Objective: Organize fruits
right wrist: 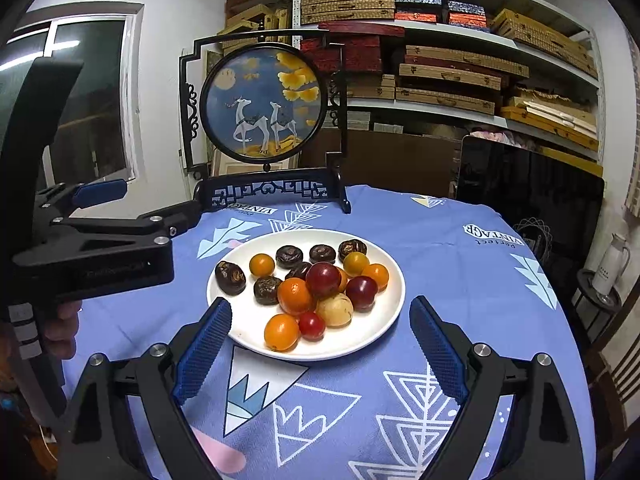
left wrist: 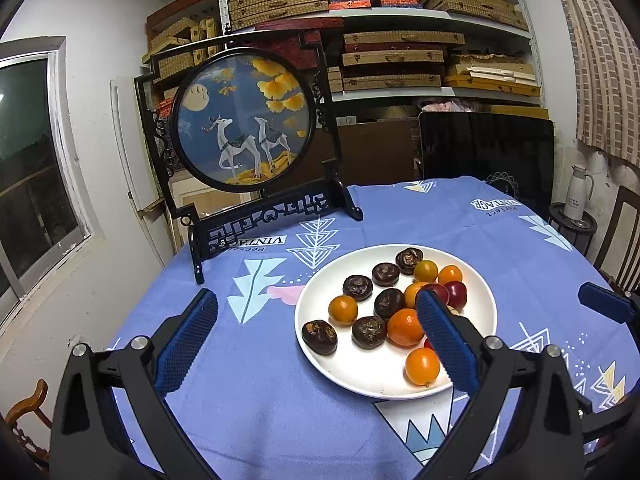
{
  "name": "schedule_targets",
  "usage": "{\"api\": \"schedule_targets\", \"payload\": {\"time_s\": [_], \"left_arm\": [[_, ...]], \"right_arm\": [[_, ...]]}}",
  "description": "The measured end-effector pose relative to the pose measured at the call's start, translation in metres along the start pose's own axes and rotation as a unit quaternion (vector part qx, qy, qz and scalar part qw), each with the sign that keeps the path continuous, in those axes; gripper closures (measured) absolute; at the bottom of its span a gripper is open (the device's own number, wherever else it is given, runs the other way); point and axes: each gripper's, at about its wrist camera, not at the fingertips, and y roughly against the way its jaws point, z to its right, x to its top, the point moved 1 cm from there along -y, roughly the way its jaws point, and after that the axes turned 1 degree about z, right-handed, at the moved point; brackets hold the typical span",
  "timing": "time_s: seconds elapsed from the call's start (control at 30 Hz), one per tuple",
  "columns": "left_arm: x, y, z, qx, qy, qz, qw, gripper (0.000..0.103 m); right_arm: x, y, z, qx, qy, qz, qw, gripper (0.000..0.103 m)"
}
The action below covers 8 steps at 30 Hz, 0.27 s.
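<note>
Both tongs hover empty over the table: left gripper (left wrist: 316, 340) has its jaws spread wide, right gripper (right wrist: 320, 348) likewise wide with nothing between the pads. All the fruit sits mixed on one white plate (right wrist: 240, 320) on the blue tablecloth (right wrist: 460, 280); the plate lies straight ahead of the right tongs, just beyond the fingertips, and ahead-right of the left tongs, whose right finger overlaps its near edge in view. Dark water chestnuts (right wrist: 289, 257) cluster on the far-left side, orange tomatoes (right wrist: 282, 332) and red plums (right wrist: 323, 279) pile nearer the right tongs, one pale round fruit (right wrist: 335, 311), possibly a longan, hard to tell. No second dish shows, so the sorting target is unclear; the scene fits either a mixed pile awaiting sorting or fruits already gathered. For any pick: take an outer, isolated piece, close gently, the round skins roll and bruise.
</note>
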Motion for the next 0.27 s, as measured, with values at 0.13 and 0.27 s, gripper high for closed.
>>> {"api": "schedule_targets", "payload": {"time_s": [0.13,0.27], "left_arm": [[-0.0006,-0.0026,-0.0048,0.009,0.013,-0.003,0.9999,0.006],[-0.0004,0.0012,-0.0051,0.001,0.012,0.011,0.9999,0.006]], "right_arm": [[0.0006,-0.0007,0.0001,-0.003,-0.003,0.000,1.000,0.011],[-0.0008,-0.0023,-0.0003,-0.003,-0.004,-0.003,1.000,0.011]]}}
